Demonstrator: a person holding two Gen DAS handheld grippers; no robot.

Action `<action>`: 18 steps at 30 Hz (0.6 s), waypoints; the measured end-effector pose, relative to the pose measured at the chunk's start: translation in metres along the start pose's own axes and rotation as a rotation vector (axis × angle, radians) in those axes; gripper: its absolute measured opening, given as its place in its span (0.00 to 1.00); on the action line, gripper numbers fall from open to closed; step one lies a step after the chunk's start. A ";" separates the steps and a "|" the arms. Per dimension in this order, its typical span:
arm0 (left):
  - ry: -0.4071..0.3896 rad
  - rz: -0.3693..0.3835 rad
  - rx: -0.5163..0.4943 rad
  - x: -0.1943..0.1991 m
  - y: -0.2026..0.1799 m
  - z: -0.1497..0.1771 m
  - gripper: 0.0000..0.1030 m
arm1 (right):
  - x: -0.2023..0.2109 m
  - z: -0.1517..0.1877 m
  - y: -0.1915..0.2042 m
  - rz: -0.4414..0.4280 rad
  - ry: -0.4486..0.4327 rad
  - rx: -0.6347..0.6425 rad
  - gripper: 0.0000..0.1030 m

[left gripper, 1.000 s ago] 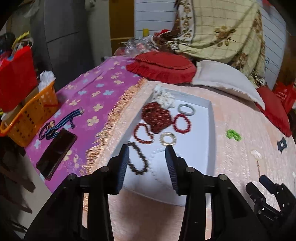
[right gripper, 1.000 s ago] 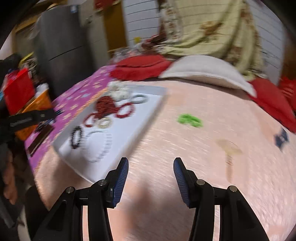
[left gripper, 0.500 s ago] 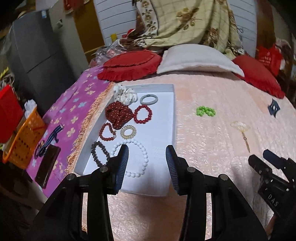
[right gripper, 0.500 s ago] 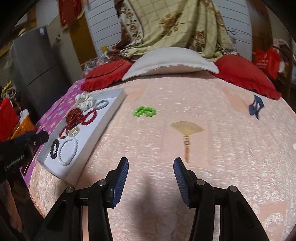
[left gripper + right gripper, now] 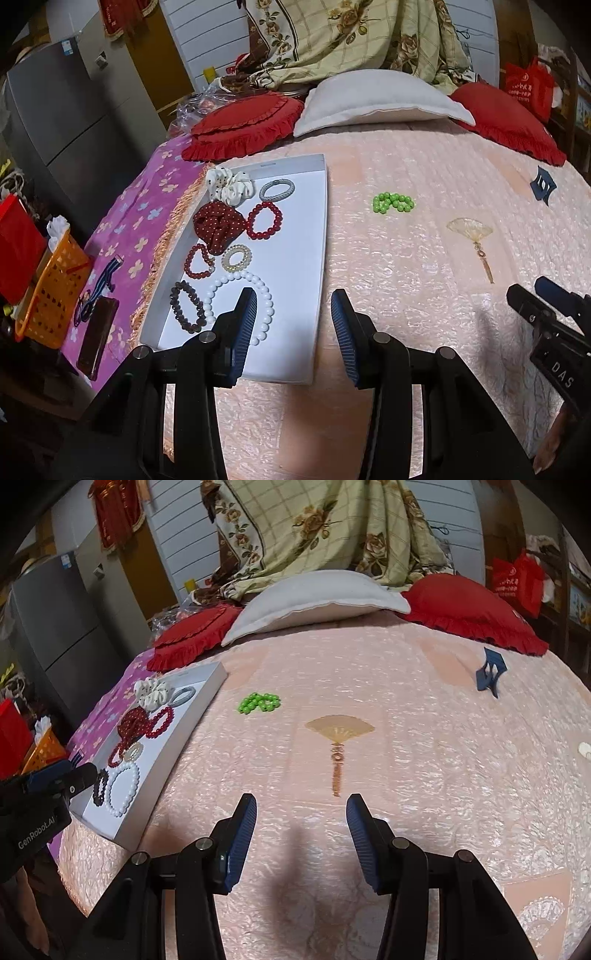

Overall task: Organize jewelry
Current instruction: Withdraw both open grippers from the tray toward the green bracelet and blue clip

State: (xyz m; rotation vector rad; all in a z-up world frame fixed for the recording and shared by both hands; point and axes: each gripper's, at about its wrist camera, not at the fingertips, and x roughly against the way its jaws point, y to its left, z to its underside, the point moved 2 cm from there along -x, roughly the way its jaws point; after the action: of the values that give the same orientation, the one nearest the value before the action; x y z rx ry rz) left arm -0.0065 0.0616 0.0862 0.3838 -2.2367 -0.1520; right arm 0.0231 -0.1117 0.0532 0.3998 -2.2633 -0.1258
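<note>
Room: a bed spread with a pale pink textured bedspread (image 5: 424, 295), a floral cream blanket heaped at its head, a grey refrigerator at the far left.
Pillows: one white pillow (image 5: 376, 98) between two red frilled cushions (image 5: 469, 613).
Purple side: the left wrist view alone shows a dark phone (image 5: 98, 338) and a striped lanyard on the purple flowered cloth, with an orange plastic basket (image 5: 51, 299) beside it.
Right edge: only the right wrist view shows a small white object at the far right of the bedspread; what it is cannot be told.
Tray: one flat white rectangular tray (image 5: 299, 295) at the bed's left side, its long axis running from the near edge toward the pillows.
Tray contents: eight pieces, namely one white bead necklace (image 5: 240, 302), one dark brown bead bracelet, two red bead bracelets, one pale gold ring bracelet, one grey twisted bangle, one dark red dotted scrunchie, one white scrunchie.
Off the tray: one green bead bracelet (image 5: 259, 702) doubled on itself, one translucent fan-shaped hairpin (image 5: 338, 738) with its tassel pointing toward the viewer, one dark blue clip (image 5: 489, 674).
Left gripper (image 5: 293, 326): jaws parted, nothing between them, over the tray's near right corner.
Right gripper (image 5: 301, 840): jaws parted, empty, over bare bedspread just short of the hairpin's tassel.
</note>
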 end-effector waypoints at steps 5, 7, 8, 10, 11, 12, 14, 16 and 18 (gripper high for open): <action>0.030 0.009 -0.021 -0.007 -0.014 -0.002 0.40 | -0.002 -0.001 -0.018 0.004 0.000 -0.036 0.47; 0.043 0.018 -0.031 -0.011 -0.020 -0.003 0.40 | -0.002 -0.002 -0.026 0.008 0.002 -0.050 0.47; 0.051 0.024 -0.037 -0.013 -0.023 -0.003 0.40 | -0.002 -0.002 -0.032 0.011 0.002 -0.060 0.47; 0.066 0.037 -0.044 -0.018 -0.028 -0.004 0.40 | -0.003 -0.002 -0.040 0.018 0.003 -0.073 0.47; 0.075 0.051 -0.045 -0.021 -0.031 -0.006 0.40 | -0.003 -0.003 -0.045 0.023 0.003 -0.081 0.47; 0.083 0.065 -0.044 -0.024 -0.033 -0.008 0.40 | -0.003 -0.003 -0.052 0.031 0.005 -0.093 0.47; 0.103 0.096 -0.033 -0.032 -0.036 -0.013 0.40 | -0.004 -0.006 -0.064 0.044 0.008 -0.113 0.47; 0.118 0.130 -0.021 -0.042 -0.039 -0.021 0.40 | -0.003 -0.008 -0.077 0.057 0.009 -0.135 0.47; 0.139 0.163 -0.009 -0.052 -0.042 -0.029 0.40 | -0.003 -0.012 -0.092 0.070 0.009 -0.157 0.47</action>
State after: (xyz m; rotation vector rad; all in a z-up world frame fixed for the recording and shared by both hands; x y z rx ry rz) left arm 0.0567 0.0393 0.0569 0.1998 -2.1180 -0.0481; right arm 0.0560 -0.1971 0.0388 0.2374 -2.2367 -0.2629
